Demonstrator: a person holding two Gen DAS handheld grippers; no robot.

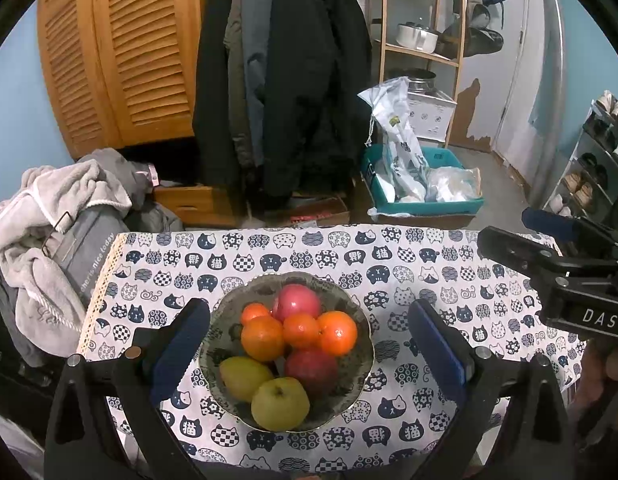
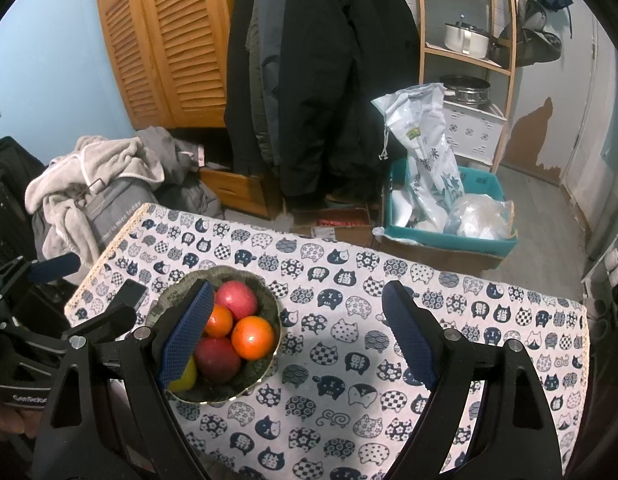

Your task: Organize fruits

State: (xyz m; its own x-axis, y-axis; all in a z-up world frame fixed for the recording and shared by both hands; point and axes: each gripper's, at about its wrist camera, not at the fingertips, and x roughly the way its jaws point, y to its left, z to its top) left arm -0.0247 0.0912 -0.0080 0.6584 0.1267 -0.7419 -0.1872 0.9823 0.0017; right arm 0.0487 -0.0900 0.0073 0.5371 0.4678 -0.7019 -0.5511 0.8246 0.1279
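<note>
Left gripper (image 1: 309,344), nearest the lens in the left wrist view: jaws spread wide, nothing between the blue pads (image 1: 177,354); the fruit bowl (image 1: 351,308) sits on the cloth in the gap between the two fingers, apart from both, its near rim low in the frame. Contents of the bowl, near to far: a yellow-green apple (image 1: 280,403) at the front rim; a pear (image 1: 245,376) just to its left; a dark red apple (image 1: 312,369) behind and to the right; three oranges in a row across the middle, the rightmost orange (image 1: 337,333) the largest; a smaller orange (image 1: 254,313) at far left; a pink-red apple (image 1: 297,302) at the back; the fruits are piled touching one another.

Right gripper (image 2: 297,340), in the right wrist view: jaws likewise wide apart and empty; the bowl lies to the left of the gap, partly hidden behind the left pad; only cat-print tablecloth (image 2: 349,360) shows between the fingers. The right gripper also appears at the right edge of the left wrist view, well apart from the bowl.

Beyond the table edge: a heap of grey laundry (image 1: 49,216) at left; dark coats (image 1: 293,80) hanging at centre; a teal box (image 1: 425,196) of plastic bags on the floor at right; a wooden shelf (image 1: 421,52) bearing a white pot behind it.
</note>
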